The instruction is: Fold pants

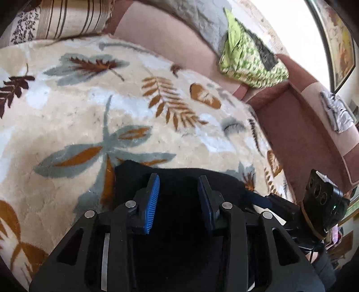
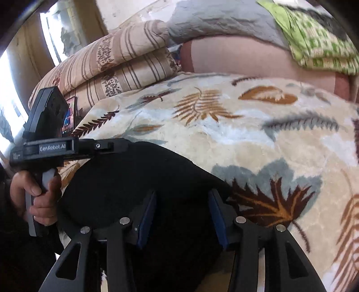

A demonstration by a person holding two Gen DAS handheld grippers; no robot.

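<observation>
The black pants (image 1: 179, 177) lie on a cream leaf-print blanket (image 1: 89, 116) at the near edge of the left wrist view. My left gripper (image 1: 178, 179) is open just above them, its blue pads apart with black cloth showing between. In the right wrist view the pants (image 2: 125, 175) spread as a dark mass over the blanket (image 2: 258, 139). My right gripper (image 2: 182, 194) is open over their near part. The left gripper's body (image 2: 49, 146) shows at the left, held by a hand. The right gripper's body (image 1: 323, 202) shows at the right of the left wrist view.
Striped cushions (image 2: 116, 65) are stacked at the back left. A pink sofa back (image 1: 161, 38) runs behind the blanket, with a green patterned cloth (image 1: 249, 58) and a grey cloth (image 1: 202, 15) on it. A phone (image 2: 69, 116) stands near the cushions.
</observation>
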